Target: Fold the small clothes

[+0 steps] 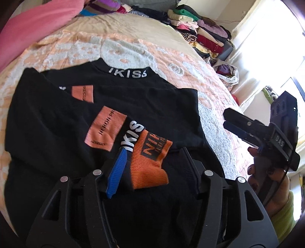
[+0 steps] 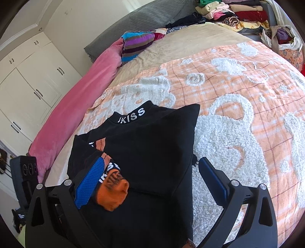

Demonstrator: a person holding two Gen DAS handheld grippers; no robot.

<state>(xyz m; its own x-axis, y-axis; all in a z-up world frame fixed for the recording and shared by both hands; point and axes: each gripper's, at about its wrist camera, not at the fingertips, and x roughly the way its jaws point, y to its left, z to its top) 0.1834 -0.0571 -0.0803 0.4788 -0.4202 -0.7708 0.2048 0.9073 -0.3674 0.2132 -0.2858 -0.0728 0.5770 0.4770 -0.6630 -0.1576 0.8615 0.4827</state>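
A black top (image 1: 152, 106) (image 2: 152, 143) with orange patches lies partly folded on the orange-and-white bedspread (image 1: 133, 51) (image 2: 238, 85). Its collar (image 1: 127, 75) (image 2: 131, 115) reads IKISS, and one side is folded over the body. The sleeve's orange ribbed cuff (image 1: 150, 166) (image 2: 114, 194) rests on the black cloth. My left gripper (image 1: 153, 150) is open just above it, with the cuff between the fingers and untouched by the pads. My right gripper (image 2: 152, 158) (image 1: 226, 118) hovers wide open over the top's right edge, holding nothing. A person's hand (image 1: 266, 181) grips its handle.
Stacks of folded clothes (image 1: 200, 28) (image 2: 238, 13) line the far side of the bed. A pink blanket (image 1: 34, 28) (image 2: 80, 106) runs along the left edge, with a striped garment (image 2: 137, 43) beyond it. A bag of clothes (image 2: 282, 36) sits at the far right, and white wardrobes (image 2: 28, 85) stand at left.
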